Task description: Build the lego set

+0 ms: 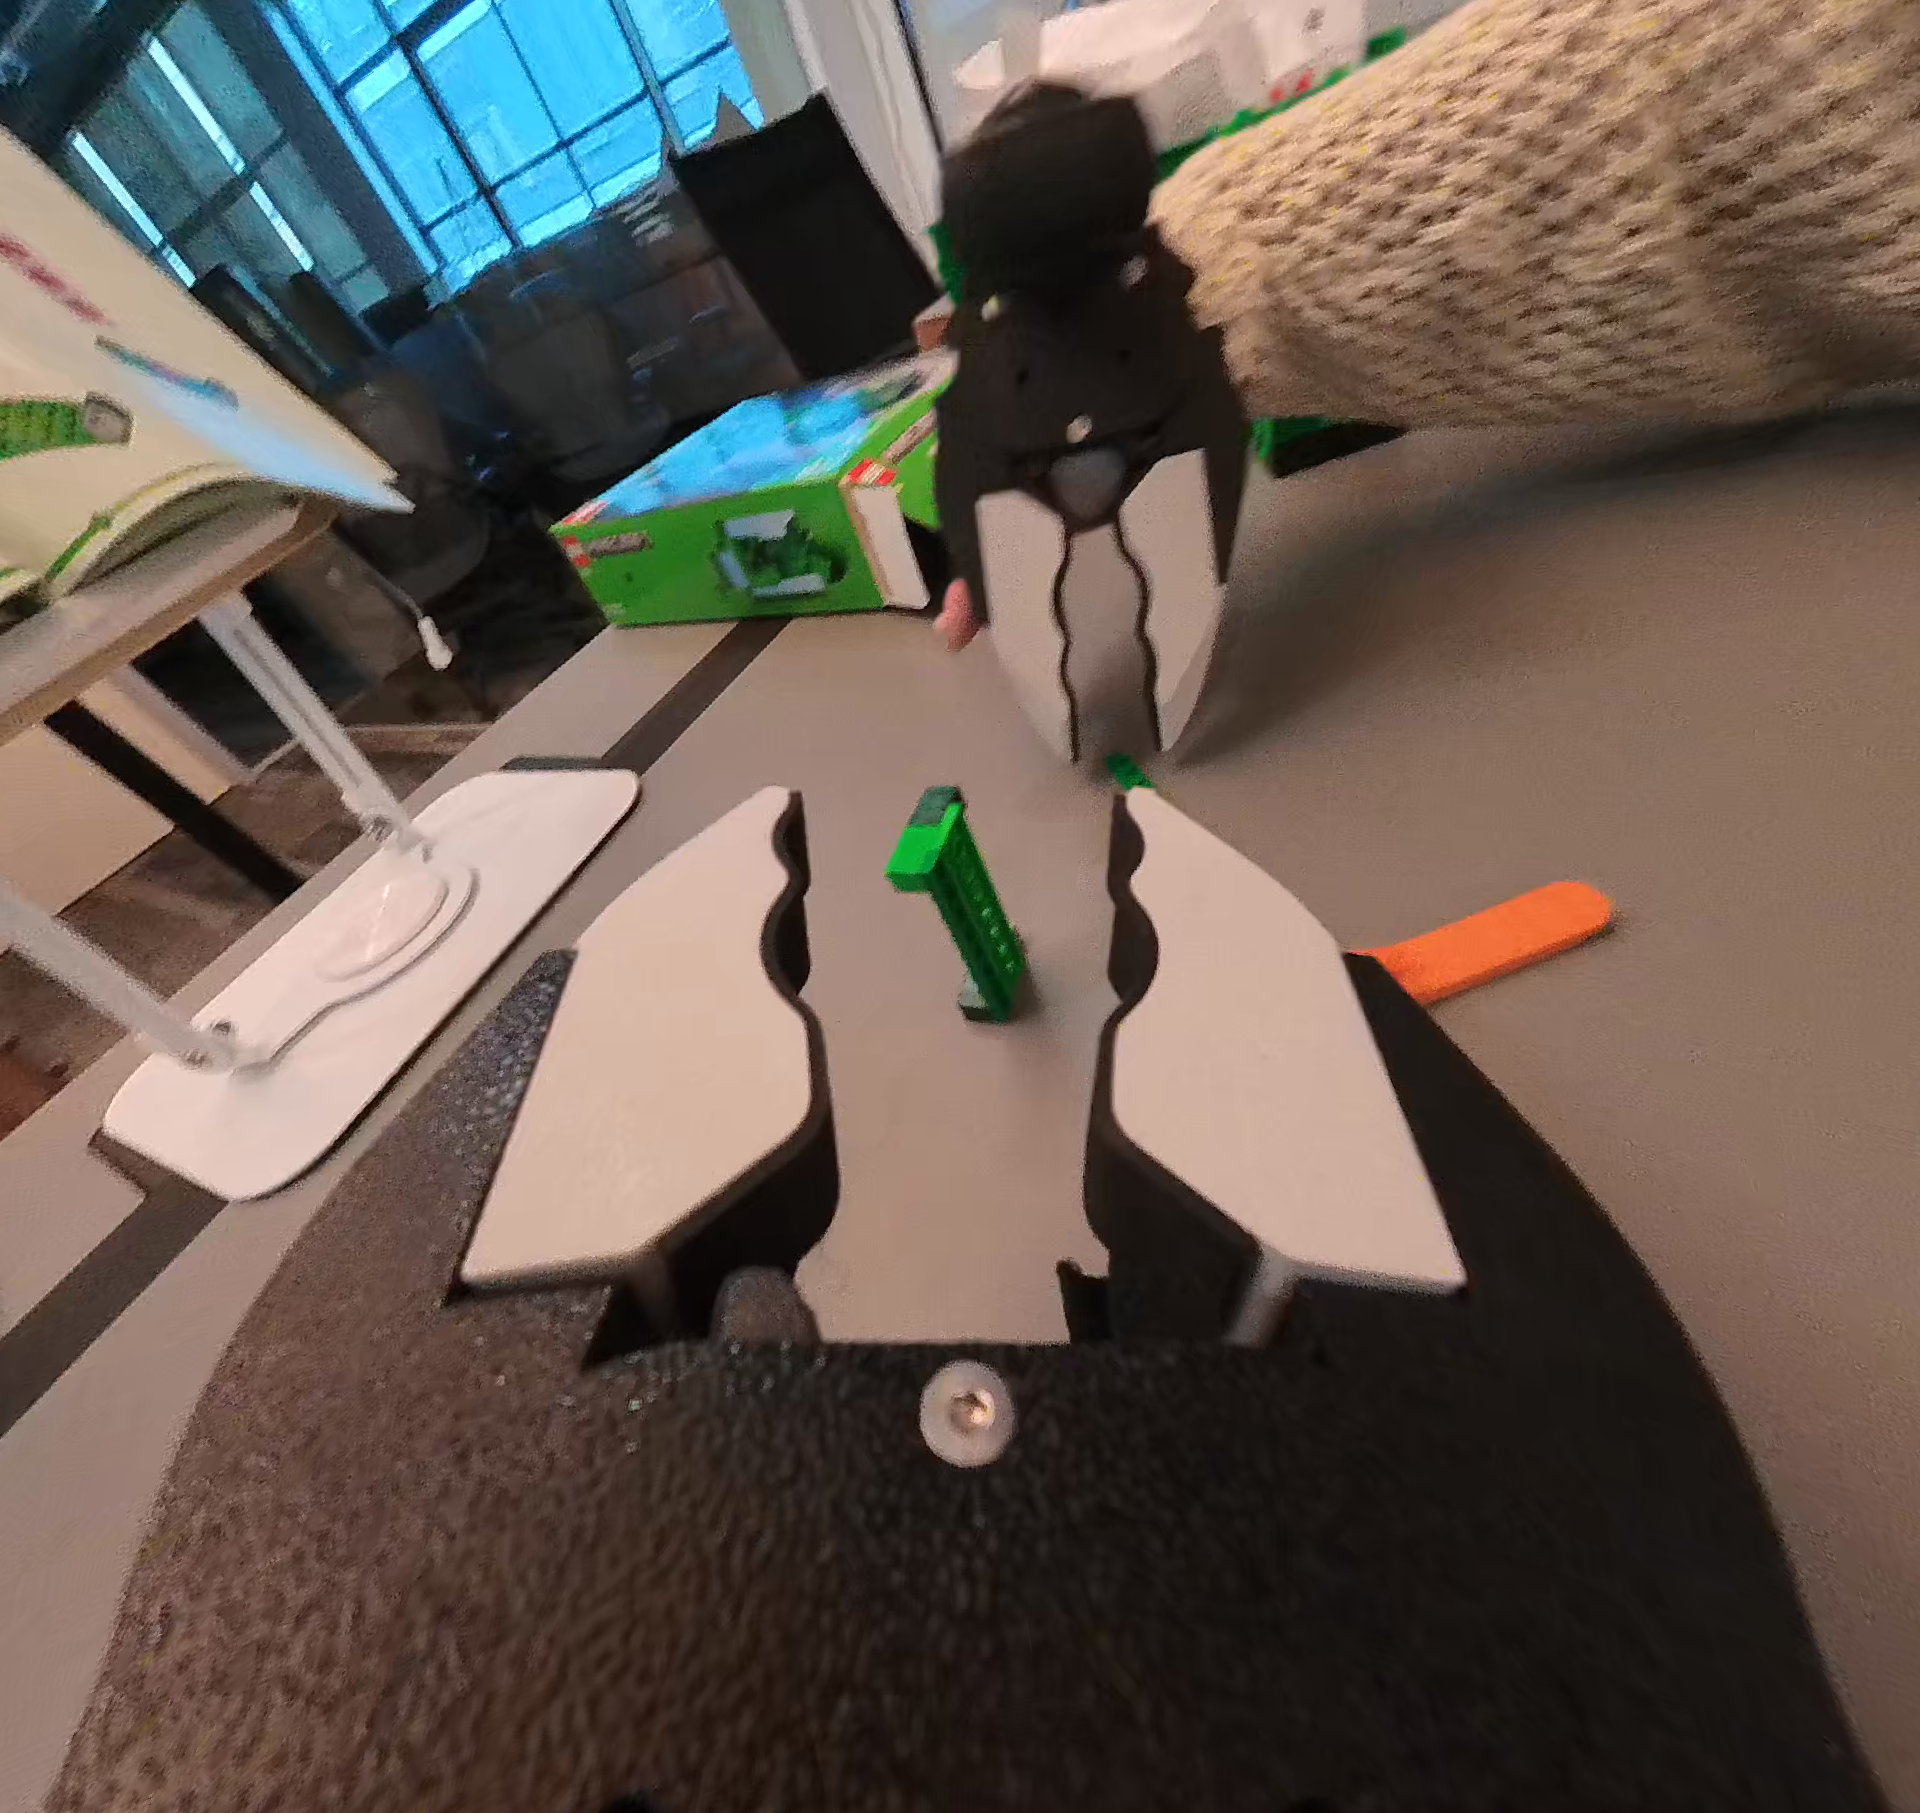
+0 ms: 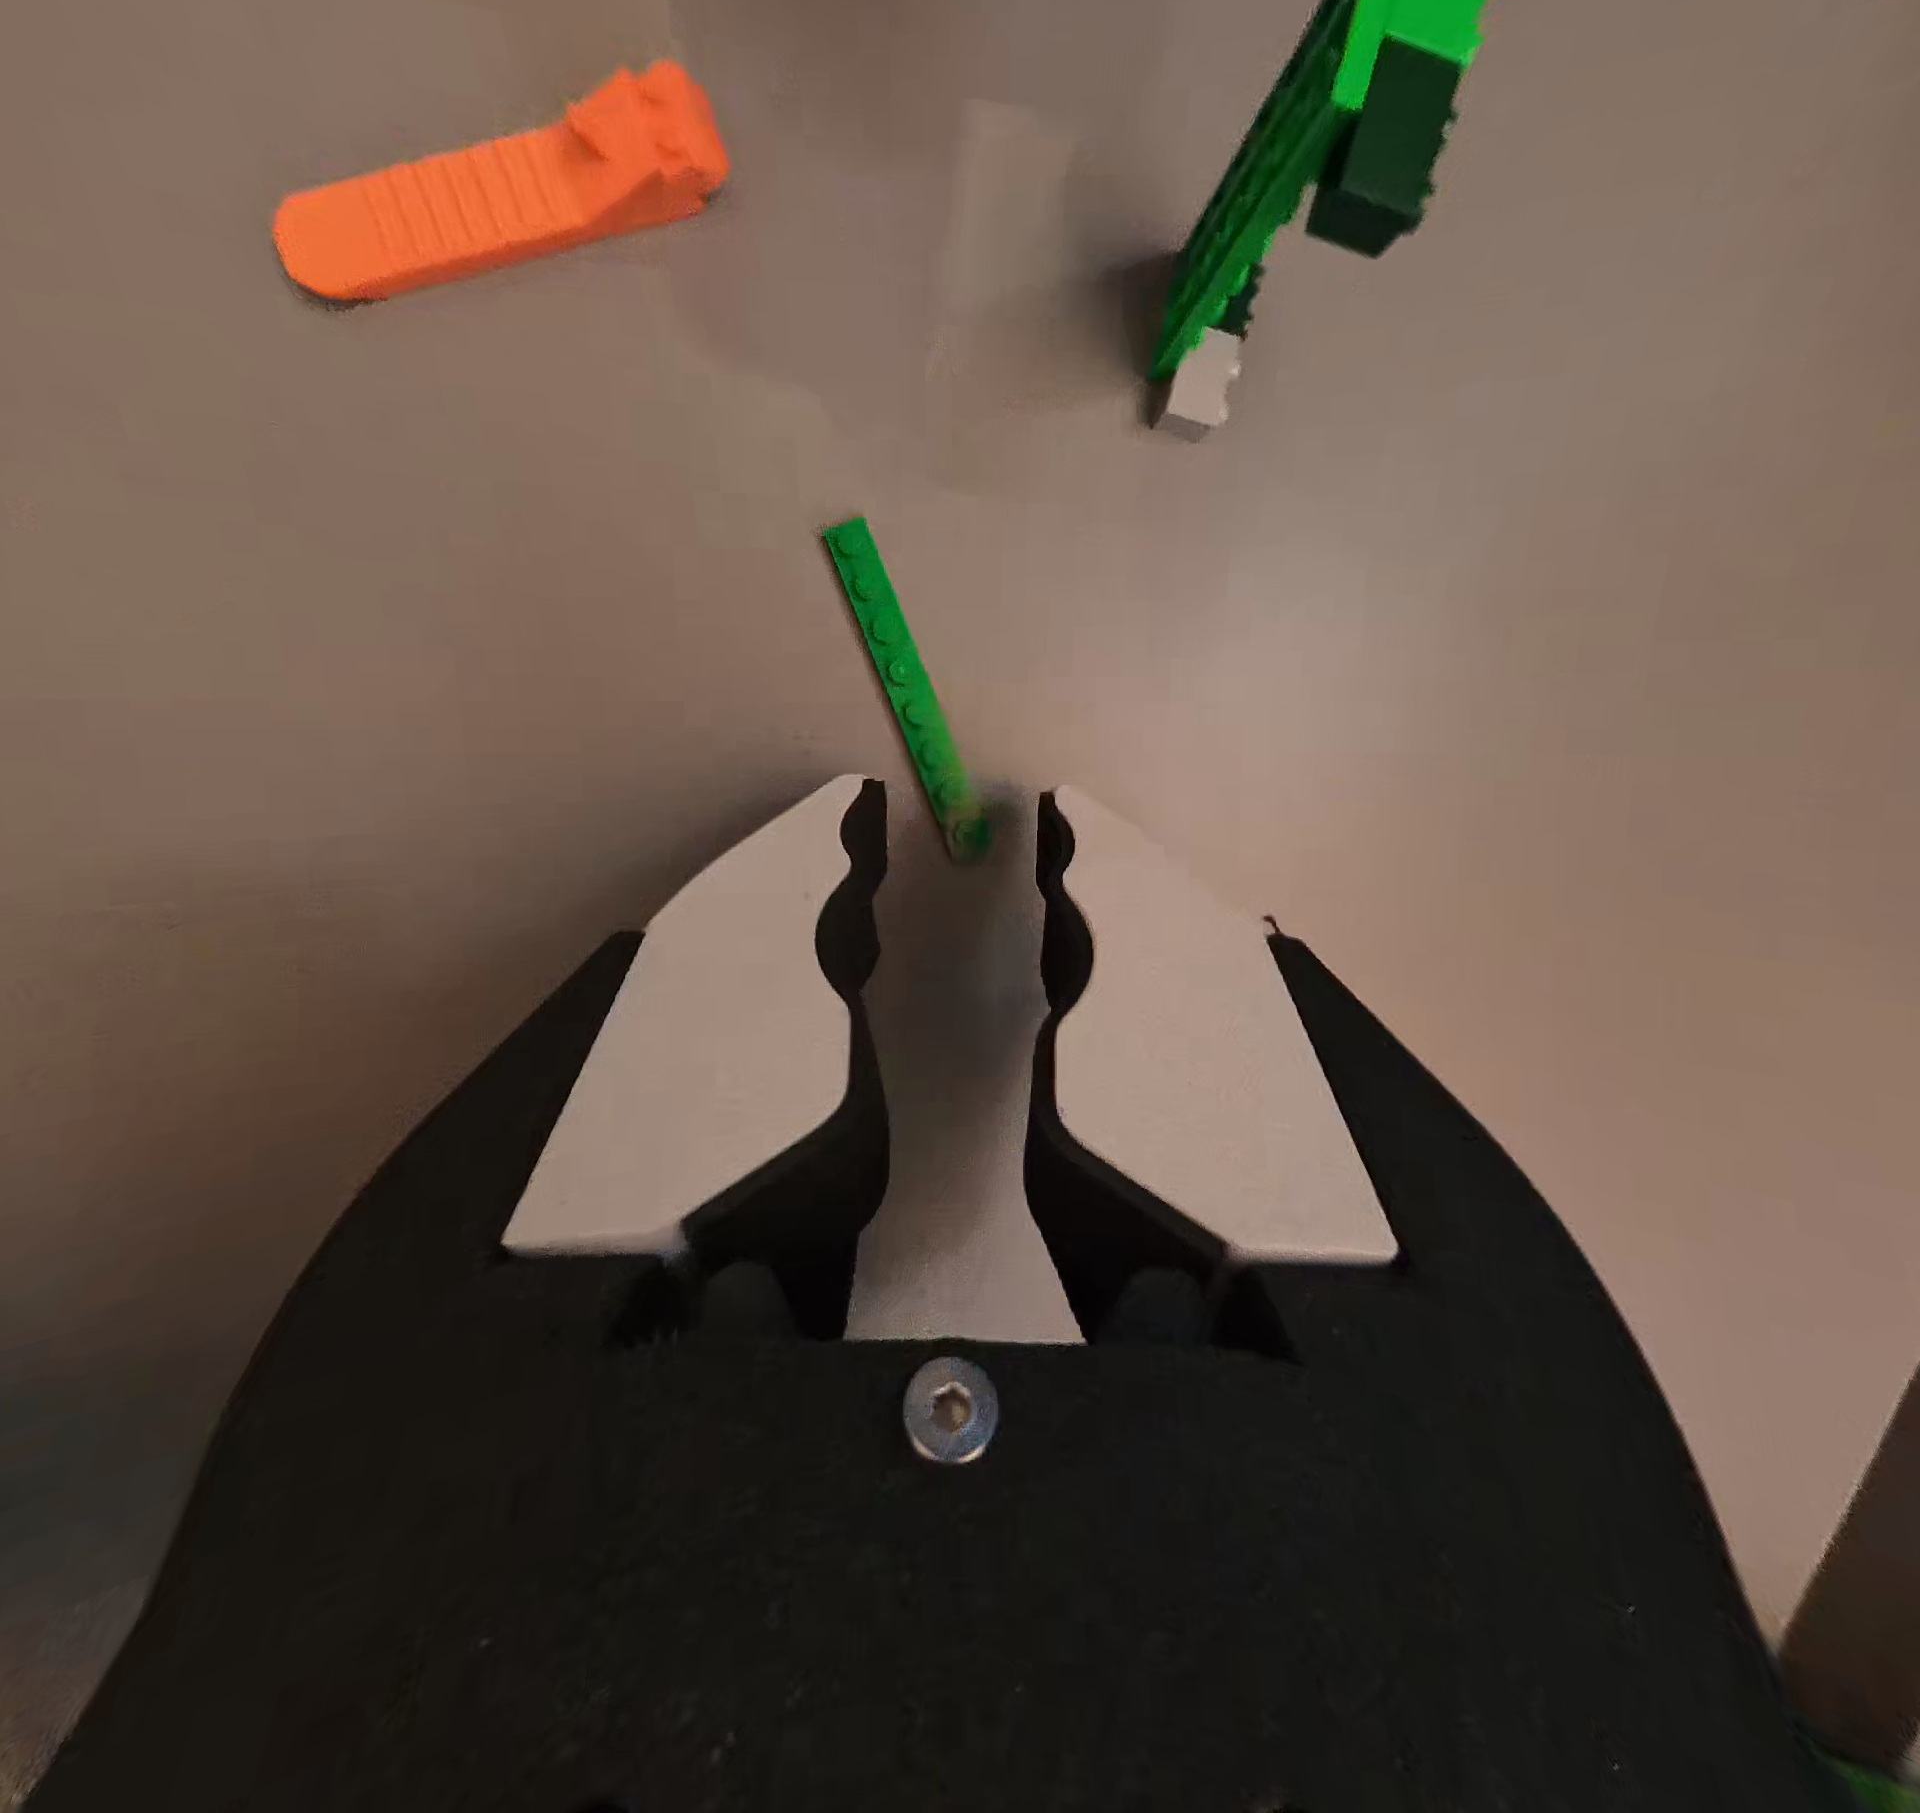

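Left wrist view
Left claw (image 1: 961, 818): jaws wide apart, nothing held.
Green assembly (image 1: 961, 906): stands on edge on the tabletop (image 1: 1558, 1192) — dead ahead, just beyond the tips, long axis running near-to-far.
Right claw (image 1: 1117, 724): farther off, tips down at the tabletop, a bit of green just below them.
Orange separator (image 1: 1496, 937): flat, to the right, well apart.
Box (image 1: 748, 527): far, at the tabletop's edge.

Right wrist view
Right claw (image 2: 961, 797): part open, gripping nothing.
Thin green plate (image 2: 906, 688): flat on the tabletop, near end between the tips, long axis leading away and slightly left — the right claw looks much the nearer to it.
Green assembly (image 2: 1320, 153): far right.
Orange separator (image 2: 499, 194): far left.
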The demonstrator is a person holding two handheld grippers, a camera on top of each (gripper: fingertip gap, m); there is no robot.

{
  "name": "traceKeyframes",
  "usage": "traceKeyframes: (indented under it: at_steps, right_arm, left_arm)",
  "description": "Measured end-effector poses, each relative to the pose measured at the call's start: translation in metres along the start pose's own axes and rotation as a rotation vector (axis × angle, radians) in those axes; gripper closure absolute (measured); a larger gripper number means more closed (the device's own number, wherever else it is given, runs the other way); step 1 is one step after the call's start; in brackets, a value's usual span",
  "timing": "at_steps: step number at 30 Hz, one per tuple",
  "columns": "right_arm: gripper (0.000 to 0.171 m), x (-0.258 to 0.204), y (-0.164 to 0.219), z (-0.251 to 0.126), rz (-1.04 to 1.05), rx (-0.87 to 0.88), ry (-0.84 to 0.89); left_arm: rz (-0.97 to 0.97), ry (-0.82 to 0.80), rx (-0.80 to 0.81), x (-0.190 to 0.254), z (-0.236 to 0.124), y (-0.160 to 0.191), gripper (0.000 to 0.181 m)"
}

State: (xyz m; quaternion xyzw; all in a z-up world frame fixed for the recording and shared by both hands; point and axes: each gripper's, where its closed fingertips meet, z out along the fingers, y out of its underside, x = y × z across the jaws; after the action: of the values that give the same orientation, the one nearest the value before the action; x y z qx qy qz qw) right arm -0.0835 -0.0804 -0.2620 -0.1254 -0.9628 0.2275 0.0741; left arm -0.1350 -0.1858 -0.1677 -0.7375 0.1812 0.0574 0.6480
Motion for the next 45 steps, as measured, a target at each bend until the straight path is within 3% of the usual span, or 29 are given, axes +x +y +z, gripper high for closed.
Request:
traceKeyframes:
  at_steps: [3, 6, 8, 14, 19, 24, 28, 30, 32, 35, 37, 41, 45]
  right_arm:
    - [0.146, -0.003, 0.0, 0.007, -0.024, -0.085, -0.085]
    - [0.163, -0.004, 0.001, 0.01, -0.03, -0.159, -0.107]
    - [0.164, -0.006, 0.001, 0.01, -0.007, -0.181, -0.103]
    - [0.164, -0.016, -0.023, -0.022, -0.076, -0.083, 0.12]
    - [0.164, -0.049, -0.054, -0.052, -0.004, 0.05, 0.113]
    - [0.164, -0.065, -0.062, -0.061, 0.063, 0.094, 0.036]
    - [0.163, -0.064, -0.064, -0.065, 0.071, 0.104, 0.058]
    - [0.153, -0.053, -0.07, -0.075, 0.082, 0.174, 0.159]
    - [0.14, -0.04, -0.079, -0.096, 0.111, 0.318, 0.284]
    - [0.139, -0.036, -0.109, -0.141, 0.141, 0.729, 0.354]
    - [0.149, -0.04, -0.122, -0.165, 0.136, 0.955, 0.367]
    - [0.153, -0.052, -0.146, -0.173, 0.118, 1.14, 0.308]
    - [0.157, -0.05, -0.164, -0.167, 0.143, 1.168, 0.325]
  left_arm:
    - [0.009, 0.064, 0.047, 0.013, 0.0, -0.012, 0.129]
    - [0.036, 0.093, 0.037, 0.024, 0.005, -0.014, 0.13]
    - [0.064, 0.098, 0.025, 0.031, 0.009, -0.014, 0.132]
    - [0.111, 0.015, -0.004, 0.048, 0.023, -0.026, 0.143]
    - [0.54, -0.091, -0.084, 0.07, 0.045, -0.03, 0.141]
    - [0.822, -0.142, -0.07, 0.083, 0.056, -0.035, 0.171]
    - [0.959, -0.172, -0.074, 0.089, 0.055, -0.036, 0.177]
    - [0.819, -0.173, -0.028, 0.085, 0.052, -0.038, 0.177]
    - [0.501, -0.127, 0.068, 0.076, 0.045, -0.048, 0.177]
    - [-0.094, 0.07, 0.313, 0.065, 0.029, -0.083, 0.177]
    - [-0.329, 0.196, 0.484, 0.059, 0.017, -0.104, 0.178]
    - [-0.553, 0.33, 0.671, 0.054, 0.003, -0.118, 0.177]
    - [-0.547, 0.336, 0.718, 0.053, -0.001, -0.121, 0.178]
